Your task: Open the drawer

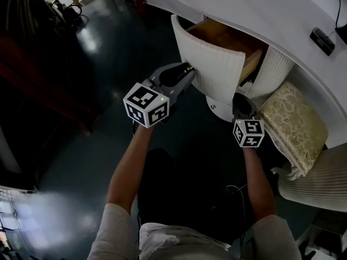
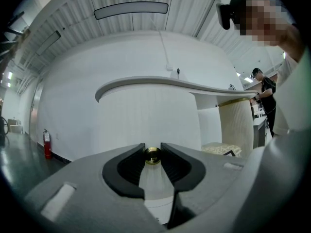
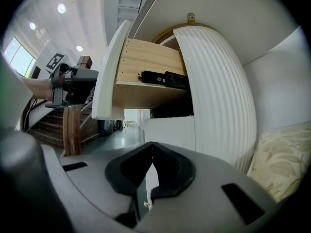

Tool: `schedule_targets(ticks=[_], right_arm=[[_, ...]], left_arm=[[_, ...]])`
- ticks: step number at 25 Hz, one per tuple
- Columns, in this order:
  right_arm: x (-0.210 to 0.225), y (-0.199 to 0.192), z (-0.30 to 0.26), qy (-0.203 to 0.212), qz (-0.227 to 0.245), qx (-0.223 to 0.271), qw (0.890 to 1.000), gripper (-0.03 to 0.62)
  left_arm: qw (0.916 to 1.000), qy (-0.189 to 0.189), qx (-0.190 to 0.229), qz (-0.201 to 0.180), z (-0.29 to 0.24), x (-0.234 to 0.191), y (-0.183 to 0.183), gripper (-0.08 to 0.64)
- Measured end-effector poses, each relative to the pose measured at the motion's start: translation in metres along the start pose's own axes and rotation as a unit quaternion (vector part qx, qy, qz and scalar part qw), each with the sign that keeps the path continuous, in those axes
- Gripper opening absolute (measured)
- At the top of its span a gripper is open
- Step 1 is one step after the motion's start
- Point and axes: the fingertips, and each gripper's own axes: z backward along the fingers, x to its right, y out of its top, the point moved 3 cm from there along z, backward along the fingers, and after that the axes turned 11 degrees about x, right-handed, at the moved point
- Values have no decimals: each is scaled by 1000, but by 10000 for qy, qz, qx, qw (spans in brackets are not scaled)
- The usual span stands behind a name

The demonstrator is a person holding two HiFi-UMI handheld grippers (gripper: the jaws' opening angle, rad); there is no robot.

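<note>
Clamped on the small brass knob (image 2: 152, 155) at the middle of the drawer (image 1: 214, 64) front, the left tongs (image 1: 188, 69) are seen with both dark pads pressed against the knob's sides. The right tongs (image 3: 151, 144) are closed on nothing and are held low, near the ribbed white cabinet (image 3: 218, 96) and just beside a patterned cushion (image 1: 295, 126).

The drawer is found under the curved white tabletop (image 1: 282, 20), already drawn well out, so that its wooden box and a black slide rail (image 3: 163, 79) are exposed.

The drawer is judged rigid and moderately heavy, with a solid curved front on a wooden box that is carried by the rail. A straight, level pull is therefore favoured. The knob is the natural hold, but it is small, round and smooth. Slipping is likely unless it is squeezed firmly close to its stem.
</note>
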Motion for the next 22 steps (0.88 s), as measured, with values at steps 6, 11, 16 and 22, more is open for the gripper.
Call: schedule_targets(ticks=[6,11,16,22], right_arm=[[1,-10,3,-47,39,-101,9999,15],[4,-11,5,-85,13,-87,9999,15],[5,-8,2,-135,27,-49,9999,15],[7,-11,6,-165,71,-93,9998,15]], left_arm=[[10000,45,-6,35,6,0,1,103],[9999,75,-61,32,13,0,2,103],[9999,152,-72,17,15,1,3,103],[9997,161,-180,-18,21,2,4,103]])
